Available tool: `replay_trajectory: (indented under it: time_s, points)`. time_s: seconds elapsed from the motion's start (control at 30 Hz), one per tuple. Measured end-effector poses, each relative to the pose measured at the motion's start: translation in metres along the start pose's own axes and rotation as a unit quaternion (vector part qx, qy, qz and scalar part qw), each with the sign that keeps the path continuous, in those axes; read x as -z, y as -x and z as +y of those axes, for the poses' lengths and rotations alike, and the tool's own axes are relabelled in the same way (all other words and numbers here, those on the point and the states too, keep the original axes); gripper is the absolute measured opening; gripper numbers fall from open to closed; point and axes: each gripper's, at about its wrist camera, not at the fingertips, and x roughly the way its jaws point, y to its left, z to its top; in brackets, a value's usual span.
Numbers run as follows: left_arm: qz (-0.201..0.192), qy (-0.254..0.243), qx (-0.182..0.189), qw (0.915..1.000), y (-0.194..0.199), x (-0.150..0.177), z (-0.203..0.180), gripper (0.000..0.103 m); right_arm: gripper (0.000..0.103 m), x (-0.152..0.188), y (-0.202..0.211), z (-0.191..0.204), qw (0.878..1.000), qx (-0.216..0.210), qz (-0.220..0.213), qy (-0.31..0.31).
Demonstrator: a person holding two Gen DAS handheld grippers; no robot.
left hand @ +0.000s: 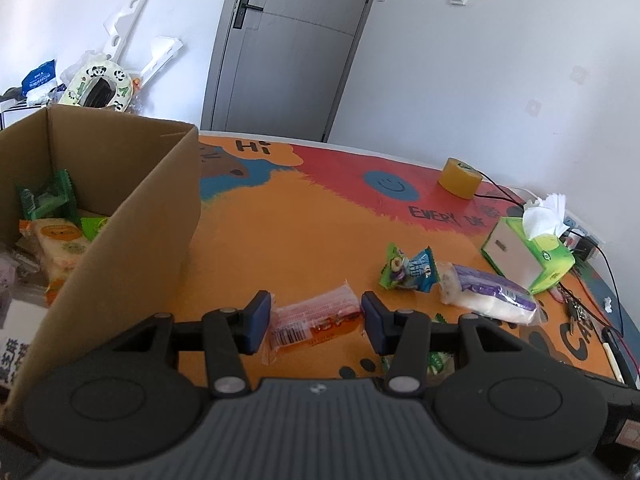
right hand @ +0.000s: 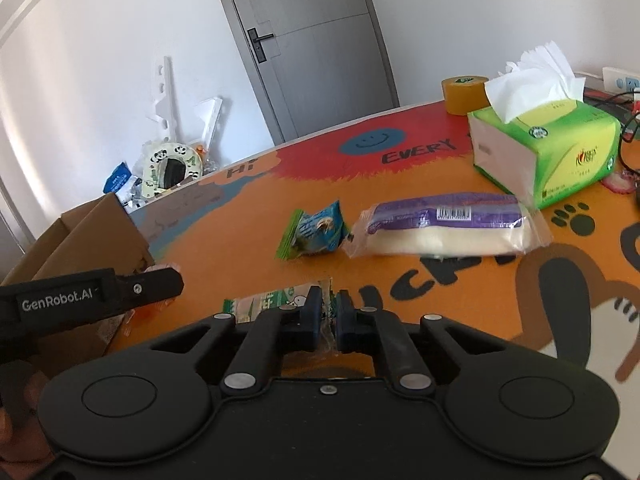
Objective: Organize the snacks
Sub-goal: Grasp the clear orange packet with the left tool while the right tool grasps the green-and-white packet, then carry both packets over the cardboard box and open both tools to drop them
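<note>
My left gripper is open, its blue pads on either side of an orange and red snack packet lying on the colourful mat. A cardboard box at the left holds several snacks, among them a green packet. My right gripper is shut on the edge of a green and white snack packet. A small blue and green packet and a long purple and white packet lie on the mat beyond. Both show in the left wrist view too, the small packet and the long one.
A green tissue box and a yellow tape roll stand at the far right of the table. Cables and a power strip lie by the right edge. A grey door and clutter against the wall are behind.
</note>
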Motion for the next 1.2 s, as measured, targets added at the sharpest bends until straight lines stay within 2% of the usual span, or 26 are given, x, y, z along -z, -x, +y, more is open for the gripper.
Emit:
replay_trajectory:
  time_s: [0.13, 0.17, 0.23, 0.3, 0.33, 0.53, 0.6, 0.83, 0.93, 1.0, 1.2]
  points:
    - [-0.003, 0.002, -0.002, 1.0000, 0.006, 0.001, 0.002, 0.049, 0.007, 0.005, 0.009, -0.001, 1.000, -0.005, 0.002, -0.009]
    - [-0.003, 0.003, -0.002, 1.0000, 0.008, 0.002, 0.002, 0.049, 0.012, 0.005, 0.010, 0.000, 1.000, -0.004, 0.002, -0.011]
    - [-0.004, 0.005, -0.001, 1.0000, 0.010, 0.002, 0.003, 0.048, 0.032, 0.005, 0.011, 0.001, 1.000, 0.000, 0.002, -0.009]
    - [-0.006, 0.007, 0.001, 1.0000, 0.012, 0.001, 0.004, 0.049, 0.070, 0.005, 0.013, 0.006, 1.000, 0.001, -0.006, 0.002]
    - [-0.007, 0.006, 0.003, 0.9999, 0.013, 0.001, 0.004, 0.049, 0.074, 0.004, 0.014, 0.010, 1.000, 0.004, -0.012, 0.010]
    - [-0.014, 0.011, 0.011, 0.9998, 0.019, -0.004, 0.008, 0.049, 0.078, 0.002, 0.000, 0.029, 0.999, 0.008, 0.003, 0.034]
    - [-0.015, 0.012, 0.011, 0.9998, 0.020, -0.005, 0.010, 0.049, 0.085, 0.004, -0.005, 0.037, 0.999, 0.006, 0.006, 0.041]
    - [-0.013, 0.013, 0.015, 0.9997, 0.019, -0.007, 0.014, 0.049, 0.087, 0.008, -0.027, 0.049, 0.998, 0.026, 0.024, 0.051]
    - [-0.013, 0.011, 0.016, 0.9997, 0.018, -0.006, 0.014, 0.049, 0.077, 0.011, -0.027, 0.051, 0.997, 0.039, 0.018, 0.062]
    - [-0.012, 0.011, 0.016, 0.9997, 0.018, -0.005, 0.014, 0.049, 0.063, 0.010, -0.025, 0.049, 0.997, 0.044, 0.015, 0.061]
    - [-0.013, 0.012, 0.017, 0.9997, 0.023, -0.004, 0.014, 0.049, 0.051, 0.006, -0.010, 0.038, 0.998, 0.043, 0.007, 0.041]
